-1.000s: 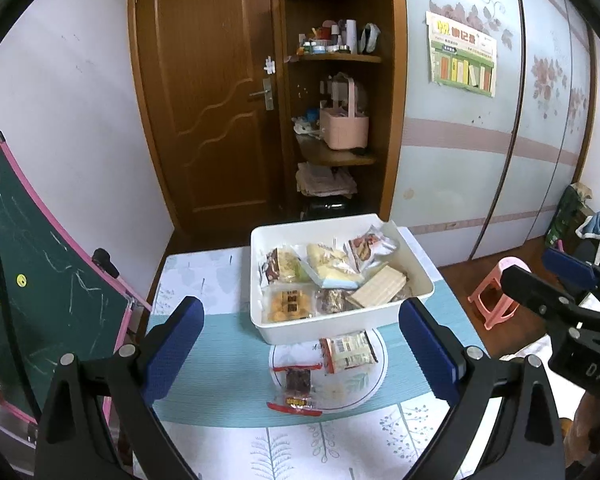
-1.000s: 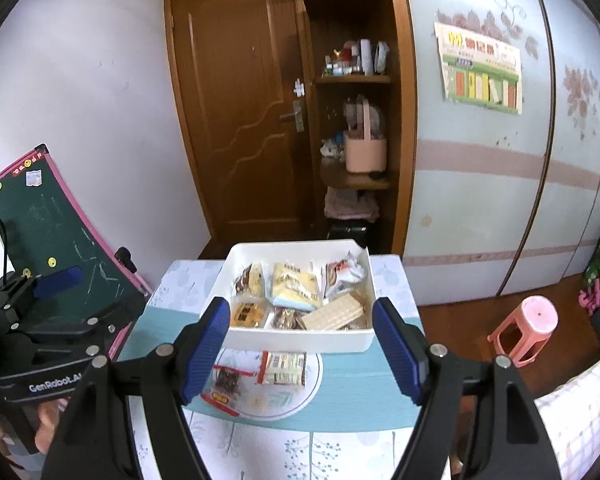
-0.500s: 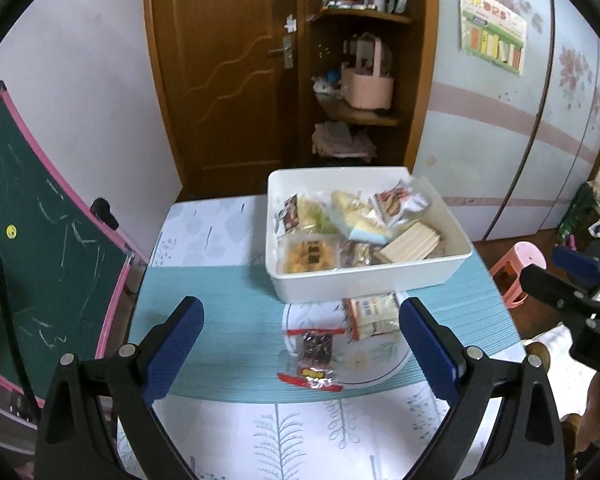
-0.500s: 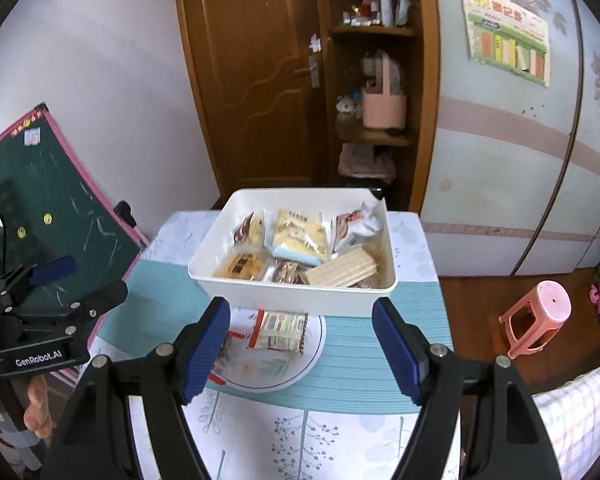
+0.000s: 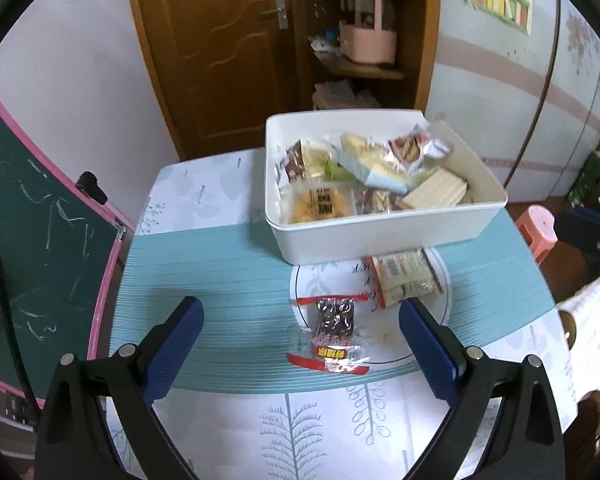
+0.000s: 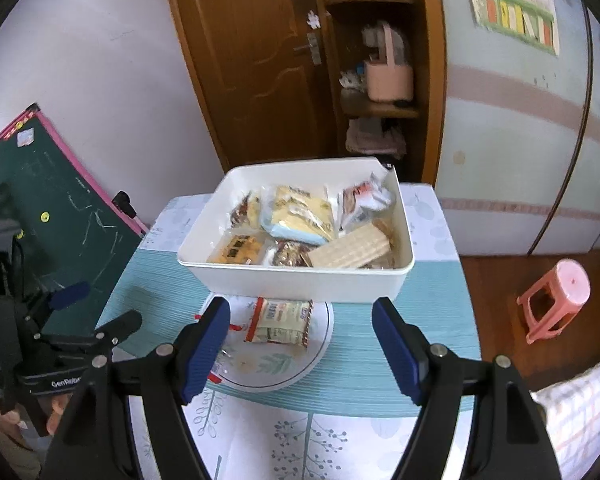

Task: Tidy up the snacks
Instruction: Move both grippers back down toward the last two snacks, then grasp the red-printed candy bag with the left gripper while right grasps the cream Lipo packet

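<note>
A white bin (image 5: 380, 236) (image 6: 300, 280) holding several wrapped snacks stands on the table. In front of it, on a round white mat (image 5: 440, 280) (image 6: 284, 364), lie a dark snack packet with red ends (image 5: 334, 330) and a pale packet with red edges (image 5: 402, 280) (image 6: 280, 320). My left gripper (image 5: 300, 320) is open and empty above the table, with the dark packet between its fingers in view. My right gripper (image 6: 300, 320) is open and empty, hovering over the pale packet. The left gripper also shows in the right wrist view (image 6: 88, 312).
The table has a teal runner (image 5: 204, 272) over a leaf-print cloth. A green chalkboard (image 5: 28, 216) leans at the left. A brown door (image 5: 204, 40) and shelves (image 5: 364, 64) stand behind. A pink stool (image 6: 556, 296) is on the floor at the right.
Both grippers have moved forward and tilted down toward the table; the bin and the packets on the mat now appear larger and closer. Both stay open.
</note>
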The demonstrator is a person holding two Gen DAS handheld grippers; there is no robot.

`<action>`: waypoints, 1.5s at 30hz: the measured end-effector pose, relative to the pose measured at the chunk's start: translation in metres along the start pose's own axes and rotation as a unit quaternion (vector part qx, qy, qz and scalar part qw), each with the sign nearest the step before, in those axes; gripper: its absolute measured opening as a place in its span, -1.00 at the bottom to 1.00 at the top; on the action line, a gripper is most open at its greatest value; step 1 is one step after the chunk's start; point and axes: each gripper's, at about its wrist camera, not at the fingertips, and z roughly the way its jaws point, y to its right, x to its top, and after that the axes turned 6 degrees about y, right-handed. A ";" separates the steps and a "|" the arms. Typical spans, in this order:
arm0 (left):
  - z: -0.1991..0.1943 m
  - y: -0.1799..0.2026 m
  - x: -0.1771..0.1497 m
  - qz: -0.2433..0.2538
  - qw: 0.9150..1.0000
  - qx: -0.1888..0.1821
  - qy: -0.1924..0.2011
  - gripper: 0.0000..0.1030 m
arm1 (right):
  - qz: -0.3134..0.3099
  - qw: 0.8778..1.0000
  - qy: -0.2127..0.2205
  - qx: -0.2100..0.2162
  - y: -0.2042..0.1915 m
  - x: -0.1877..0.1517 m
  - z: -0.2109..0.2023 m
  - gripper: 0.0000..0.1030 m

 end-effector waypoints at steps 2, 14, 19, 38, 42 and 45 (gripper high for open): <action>0.011 0.002 -0.003 0.007 1.000 -0.007 -0.010 0.90 | 0.012 1.000 -0.012 -0.005 0.009 -0.004 0.012 0.44; 0.098 0.020 -0.034 0.023 0.996 -0.034 -0.085 0.90 | 0.034 0.994 -0.099 -0.004 0.012 -0.043 0.103 0.44; 0.124 0.021 -0.043 0.001 0.994 -0.036 -0.104 0.81 | 0.036 0.992 -0.123 0.001 0.001 -0.051 0.130 0.44; 0.130 -0.032 -0.064 -0.081 0.992 -0.023 -0.089 0.05 | -0.018 0.987 -0.138 -0.080 -0.059 -0.065 0.192 0.49; 0.128 -0.033 -0.066 -0.074 0.993 -0.020 -0.091 0.05 | -0.037 0.986 -0.130 -0.095 -0.070 -0.069 0.196 0.61; 0.129 -0.028 -0.064 -0.069 0.993 -0.018 -0.091 0.03 | -0.035 0.987 -0.126 -0.097 -0.072 -0.069 0.198 0.60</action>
